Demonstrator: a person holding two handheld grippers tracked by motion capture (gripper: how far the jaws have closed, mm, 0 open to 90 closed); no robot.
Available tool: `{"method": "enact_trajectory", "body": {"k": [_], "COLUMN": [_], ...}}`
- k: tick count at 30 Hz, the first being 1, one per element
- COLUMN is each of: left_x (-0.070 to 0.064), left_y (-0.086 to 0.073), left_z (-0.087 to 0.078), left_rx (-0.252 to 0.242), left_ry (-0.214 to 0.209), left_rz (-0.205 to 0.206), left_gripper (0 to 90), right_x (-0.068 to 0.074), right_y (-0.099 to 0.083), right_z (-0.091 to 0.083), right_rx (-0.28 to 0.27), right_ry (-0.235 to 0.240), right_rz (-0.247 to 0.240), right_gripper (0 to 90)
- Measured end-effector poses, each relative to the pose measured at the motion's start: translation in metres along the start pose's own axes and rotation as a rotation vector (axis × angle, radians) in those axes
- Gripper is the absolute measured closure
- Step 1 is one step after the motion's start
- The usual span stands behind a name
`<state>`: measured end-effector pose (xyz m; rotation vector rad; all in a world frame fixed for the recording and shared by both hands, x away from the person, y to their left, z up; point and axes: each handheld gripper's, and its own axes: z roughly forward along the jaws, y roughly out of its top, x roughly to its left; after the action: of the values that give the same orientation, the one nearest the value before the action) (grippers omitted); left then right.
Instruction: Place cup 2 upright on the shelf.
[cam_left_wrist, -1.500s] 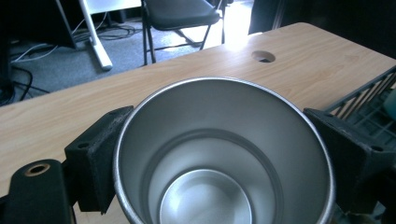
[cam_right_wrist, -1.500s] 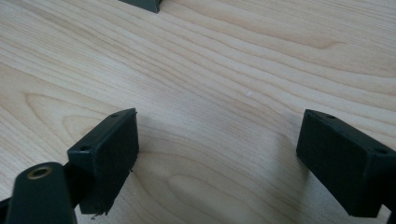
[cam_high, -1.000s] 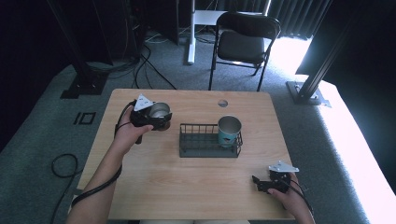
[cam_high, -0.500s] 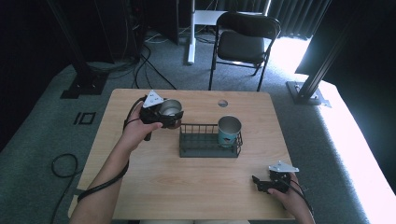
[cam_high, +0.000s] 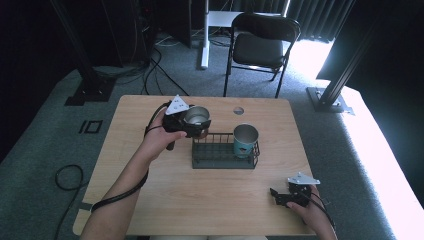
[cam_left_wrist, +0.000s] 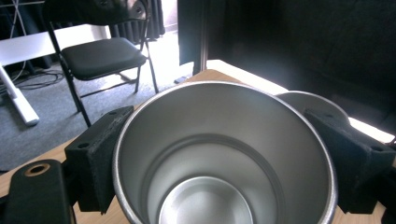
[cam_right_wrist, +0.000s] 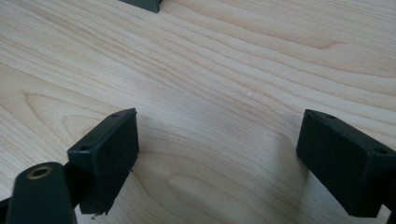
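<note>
Jaws around empty steel cup (cam_left_wrist: 224, 154), teal cup (cam_high: 245, 140) in rack (cam_high: 225, 159)

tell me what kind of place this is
Likely a lab or studio set up for recording, not a home: a lone wooden table on grey carpet, black metal rig posts bolted beside it, loose cables on the floor, and a folding chair.

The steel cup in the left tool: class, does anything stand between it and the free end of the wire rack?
Nothing visible does. The steel cup, clamped in the left tool, is at the wire rack's left end; the teal cup fills its right end.
</note>
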<state>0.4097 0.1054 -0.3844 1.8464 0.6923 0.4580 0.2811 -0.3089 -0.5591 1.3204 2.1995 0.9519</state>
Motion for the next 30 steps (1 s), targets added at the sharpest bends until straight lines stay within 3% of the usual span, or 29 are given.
{"method": "enact_trajectory", "body": {"k": [13,30], "left_x": [-0.015,-0.029], "left_y": [0.002,-0.03], "left_z": [0.02,0.048], "left_rx": [0.016,0.061], "left_ry": [-0.016,-0.032], "left_rz": [-0.004,-0.024], "left_gripper": [14.0,14.0], "right_x": [0.0,0.0], "right_y": [0.0,0.0], "right_z": [0.0,0.0], "right_rx": [0.0,0.001], "right_ry": [0.0,0.001], "right_rz": [0.0,0.0], "right_gripper": [12.5,12.5]}}
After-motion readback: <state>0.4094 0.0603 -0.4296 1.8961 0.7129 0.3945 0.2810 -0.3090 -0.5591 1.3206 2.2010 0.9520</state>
